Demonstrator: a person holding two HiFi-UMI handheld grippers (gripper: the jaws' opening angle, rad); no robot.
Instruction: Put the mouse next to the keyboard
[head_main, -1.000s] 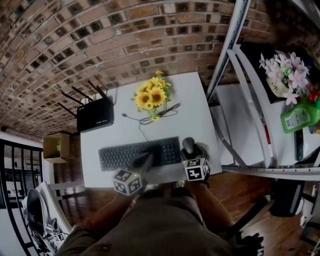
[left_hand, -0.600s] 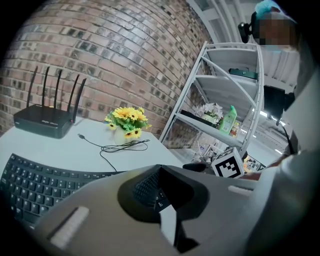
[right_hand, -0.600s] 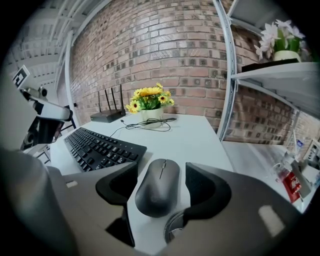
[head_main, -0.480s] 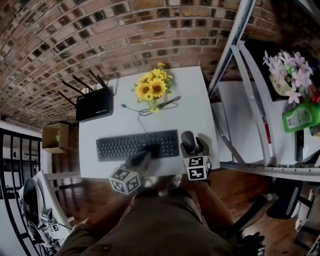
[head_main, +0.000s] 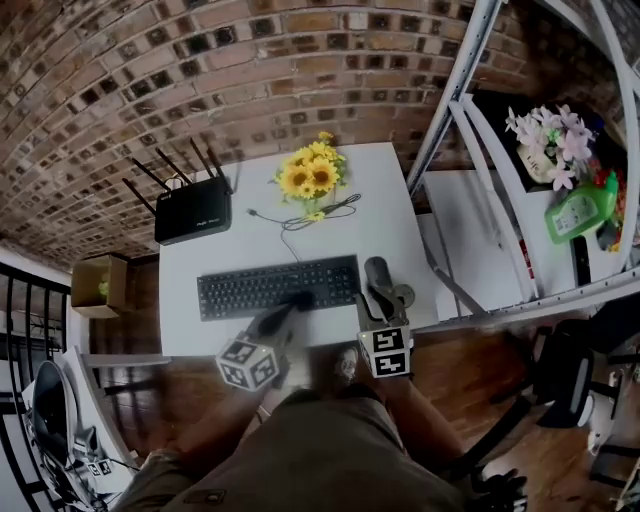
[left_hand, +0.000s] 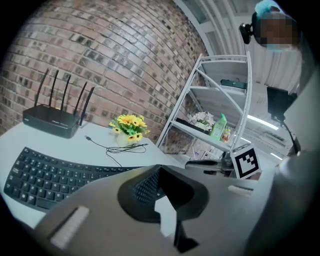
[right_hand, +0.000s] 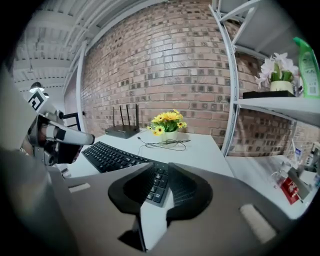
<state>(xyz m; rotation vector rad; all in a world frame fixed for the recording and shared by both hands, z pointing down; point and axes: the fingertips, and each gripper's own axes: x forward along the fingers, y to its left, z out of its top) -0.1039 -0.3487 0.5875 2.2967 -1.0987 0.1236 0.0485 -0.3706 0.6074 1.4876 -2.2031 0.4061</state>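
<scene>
A black keyboard (head_main: 278, 287) lies across the white table (head_main: 390, 210). The dark mouse (head_main: 378, 271) rests on the table just off the keyboard's right end. My right gripper (head_main: 393, 298) sits right behind the mouse, on the side nearer me. Its jaws are closing, with a narrow gap left and nothing between them. In the right gripper view the keyboard (right_hand: 117, 157) shows through that gap and the mouse is hidden. My left gripper (head_main: 293, 301) hovers over the keyboard's front edge, its jaws shut (left_hand: 157, 170) and empty.
A black router (head_main: 192, 212) stands at the table's back left. A vase of sunflowers (head_main: 310, 178) and a coiled cable (head_main: 322, 215) are at the back middle. A metal shelf rack (head_main: 450, 110) holding a green bottle (head_main: 578, 205) borders the table's right side. A cardboard box (head_main: 98, 285) is at the left.
My right gripper has drawn back from around the mouse toward me, and its jaws have narrowed. The mouse stays beside the keyboard. The left gripper has hardly moved.
</scene>
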